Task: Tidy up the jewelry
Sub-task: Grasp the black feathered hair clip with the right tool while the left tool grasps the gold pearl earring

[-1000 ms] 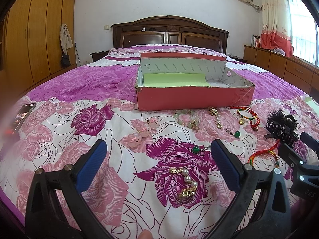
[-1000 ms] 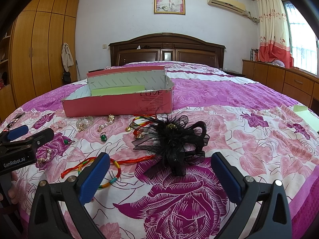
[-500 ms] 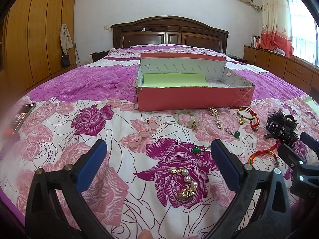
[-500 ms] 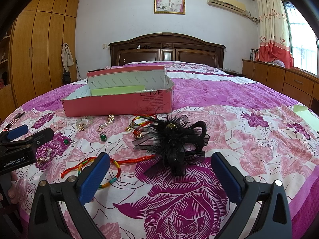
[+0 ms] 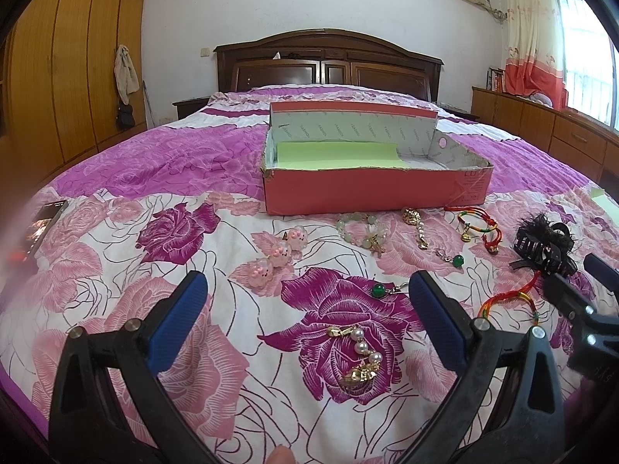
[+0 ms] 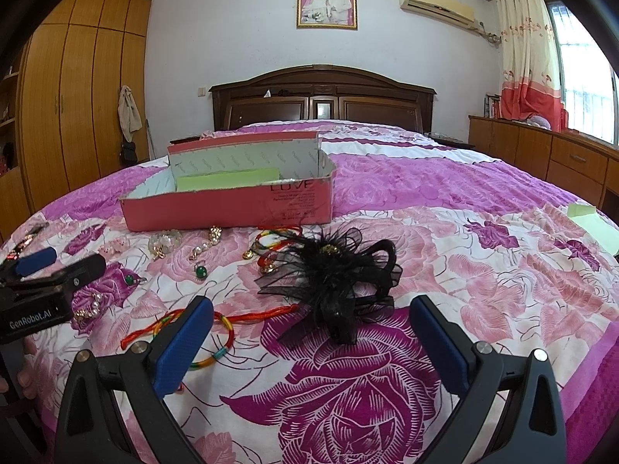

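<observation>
While both tools hang wide apart and empty over the bed point(image 5: 116, 178), nothing is picked yet; this looks like the start, choosing a first piece. Left tool point(image 5: 307, 309): released, blue pads spread, gold-and-pearl piece point(image 5: 358, 352) lying on the dark rose print between them, not touched. Right tool point(image 6: 311, 334): also released, black feather hair clip point(image 6: 336, 274) just beyond its open fingers, not gripped.

Near row: pearl piece at the left tool; red-rainbow cord bracelet point(image 6: 193, 326) beside the right tool's left pad, its cord running right toward the clip. A bit farther: green bead charm point(image 5: 381, 290), three pink piggy charms point(image 5: 278, 251) to the left. Far row, just in front of the box: pale green bead bracelet point(image 5: 361, 230), gold-pearl chain with green bead point(image 5: 421, 232), red-yellow cord bracelets with gold bells point(image 5: 477, 228). Pink box point(image 5: 371, 189) farthest, open, green paper inside, no jewelry visible in it. Phone point(image 5: 42, 224) at far left edge of the bed, not part of the job.

Next move, my guess: left tool drops onto the pearl piece and clamps, then carries it far over the front wall of the box. Piece is small and flat on soft bedding, so pads need to go low and pinch the chain without grabbing fabric. Right tool could take the clip; it's bulky and fluffy, so it should be gripped at the hard claw part.
</observation>
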{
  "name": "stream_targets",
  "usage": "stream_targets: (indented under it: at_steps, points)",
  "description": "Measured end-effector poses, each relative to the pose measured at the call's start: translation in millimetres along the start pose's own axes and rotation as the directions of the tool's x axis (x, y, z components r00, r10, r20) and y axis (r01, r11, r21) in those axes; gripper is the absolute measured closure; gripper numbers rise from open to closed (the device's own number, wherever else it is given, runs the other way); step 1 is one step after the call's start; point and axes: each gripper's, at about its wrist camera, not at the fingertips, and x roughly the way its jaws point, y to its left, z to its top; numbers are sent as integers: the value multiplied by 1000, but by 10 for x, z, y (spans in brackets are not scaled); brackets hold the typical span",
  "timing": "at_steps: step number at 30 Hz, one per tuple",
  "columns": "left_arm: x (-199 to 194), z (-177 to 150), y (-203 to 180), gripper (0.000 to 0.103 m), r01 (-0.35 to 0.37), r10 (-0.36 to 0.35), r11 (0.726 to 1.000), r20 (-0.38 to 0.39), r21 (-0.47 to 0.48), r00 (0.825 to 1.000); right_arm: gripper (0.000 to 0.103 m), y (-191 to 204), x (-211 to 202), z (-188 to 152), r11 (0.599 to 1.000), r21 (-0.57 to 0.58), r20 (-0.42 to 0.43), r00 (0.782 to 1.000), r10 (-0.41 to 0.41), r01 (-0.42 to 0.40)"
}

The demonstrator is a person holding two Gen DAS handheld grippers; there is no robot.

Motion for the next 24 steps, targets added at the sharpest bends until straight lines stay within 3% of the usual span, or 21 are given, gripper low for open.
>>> stream_targets:
  at_steps: [4, 11, 18, 24]
  points:
    - [8, 50, -3, 6, 11, -11, 1000, -11, 2, 1000, 0, -114, -37, 99, 999, 44, -11, 1000, 11, -11]
    - [93, 92, -74, 6, 41, -40, 999, -56, 23, 998, 0, -276, 158, 227, 992, 122, -117, 993, 4, 10]
    - [203, 75, -77, 7, 75, -72, 997, -128, 13, 989, 0, -367, 428, 360, 992, 118, -178, 984, -13, 35]
    - [289, 18, 0, 20, 70, -71, 997, -199, -12, 977, 0, -417, 611, 300, 991, 132, -235, 972, 5, 27]
